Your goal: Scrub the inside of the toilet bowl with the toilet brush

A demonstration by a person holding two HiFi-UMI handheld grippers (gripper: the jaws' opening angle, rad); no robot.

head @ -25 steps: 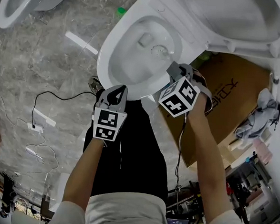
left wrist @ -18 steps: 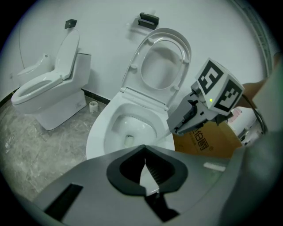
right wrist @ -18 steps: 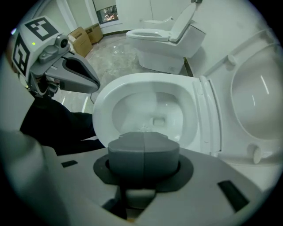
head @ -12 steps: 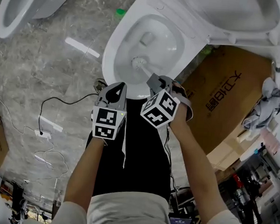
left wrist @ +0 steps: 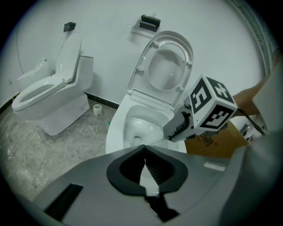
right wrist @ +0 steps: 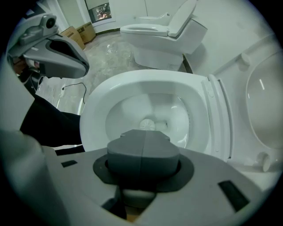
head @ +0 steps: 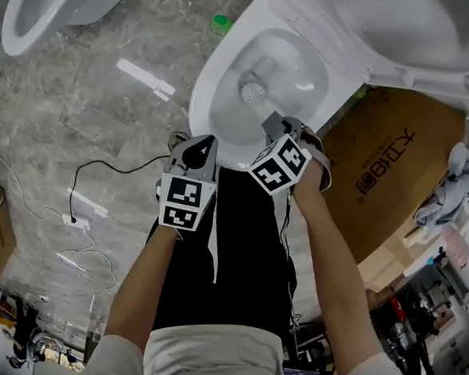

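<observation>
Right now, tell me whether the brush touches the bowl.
Cannot tell. Right gripper view shows the brush low inside the bowl, but no plain contact or gap.

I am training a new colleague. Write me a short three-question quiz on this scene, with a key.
1. True or false: the head of the toilet brush is inside the toilet bowl.
2. Fill in: the jaws of the left hand-held gripper are ____, with nothing between them.
3. What grips the brush handle? A) left hand-held gripper B) right hand-held gripper C) a bare hand
Key: 1 true; 2 together; 3 B.
</observation>
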